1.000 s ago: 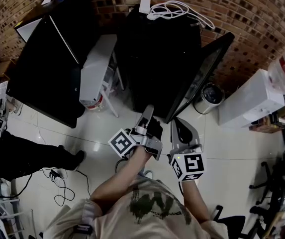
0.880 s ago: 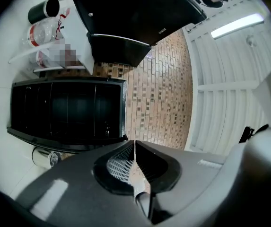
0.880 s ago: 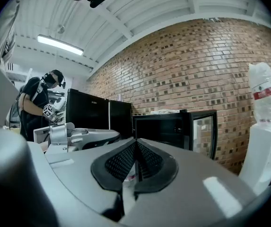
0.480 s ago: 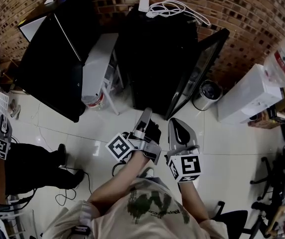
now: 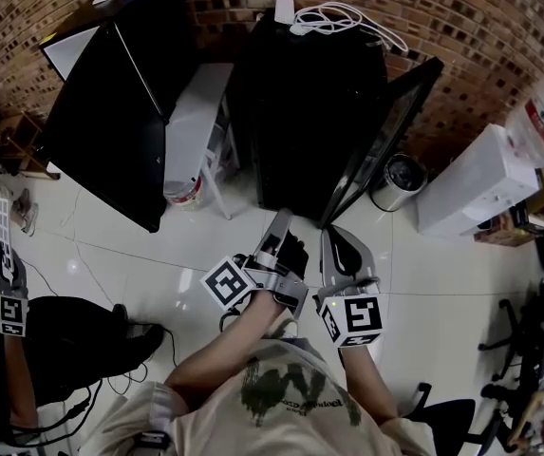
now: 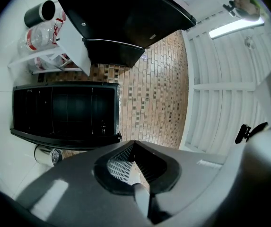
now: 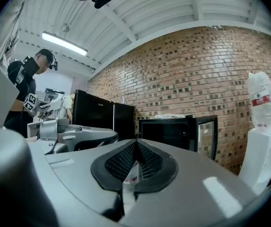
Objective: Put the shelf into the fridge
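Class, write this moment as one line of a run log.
left tongs: shut, empty | right tongs: shut, empty | fridge: ahead | door: open

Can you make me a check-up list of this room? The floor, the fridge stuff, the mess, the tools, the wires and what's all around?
Surface: glossy white tiled floor.
Job's things: small black fridge with its glass door swung open; no loose shelf seen.
Clutter: round steel bin beside the door; white stand between the two fridges.
Grippers: left tool and right tool both shut and empty, held in front of the small fridge.
Cables: white coiled cable on top of the small fridge.
Surroundings: red brick wall, tall black fridge, white water dispenser, another person at the left.
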{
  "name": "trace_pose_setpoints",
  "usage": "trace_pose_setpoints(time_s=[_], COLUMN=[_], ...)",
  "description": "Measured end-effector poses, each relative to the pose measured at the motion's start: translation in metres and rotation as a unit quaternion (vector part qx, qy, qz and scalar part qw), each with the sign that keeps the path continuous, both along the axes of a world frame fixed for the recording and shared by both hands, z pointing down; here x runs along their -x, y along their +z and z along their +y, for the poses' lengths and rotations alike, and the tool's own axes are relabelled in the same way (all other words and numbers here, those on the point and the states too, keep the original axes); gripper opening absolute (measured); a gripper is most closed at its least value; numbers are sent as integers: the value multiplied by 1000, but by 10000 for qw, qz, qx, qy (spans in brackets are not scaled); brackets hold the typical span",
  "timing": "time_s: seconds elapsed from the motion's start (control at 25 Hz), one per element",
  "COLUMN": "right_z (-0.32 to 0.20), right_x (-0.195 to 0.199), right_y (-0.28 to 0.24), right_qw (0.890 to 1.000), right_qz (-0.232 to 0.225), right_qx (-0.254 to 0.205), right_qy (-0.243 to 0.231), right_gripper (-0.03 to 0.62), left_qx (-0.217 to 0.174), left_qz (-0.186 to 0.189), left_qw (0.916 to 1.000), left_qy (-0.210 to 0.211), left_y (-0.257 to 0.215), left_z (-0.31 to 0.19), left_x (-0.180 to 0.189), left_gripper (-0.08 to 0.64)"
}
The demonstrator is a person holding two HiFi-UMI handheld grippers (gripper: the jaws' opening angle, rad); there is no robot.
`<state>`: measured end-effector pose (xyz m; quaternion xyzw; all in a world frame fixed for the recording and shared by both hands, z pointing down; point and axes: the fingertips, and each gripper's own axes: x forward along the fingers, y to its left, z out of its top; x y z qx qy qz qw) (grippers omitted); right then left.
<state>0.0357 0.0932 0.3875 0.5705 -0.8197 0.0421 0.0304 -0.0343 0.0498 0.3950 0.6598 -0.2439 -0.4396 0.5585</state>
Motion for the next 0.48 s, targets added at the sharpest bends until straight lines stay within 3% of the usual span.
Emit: trace_pose_setpoints(time_s=[0.48], right_z=[-4], right_x=[14], right_y=[-6], right_qw=[10000], right_qz=[94], right_qx=[-17], right_qy=[19], right_gripper=[0], left_qx=[-19], left_qz=[35], left_qw=[9999], left_qy=[115], left_y=[-3], left_z=[-3], left_x=[10], left_gripper=[2])
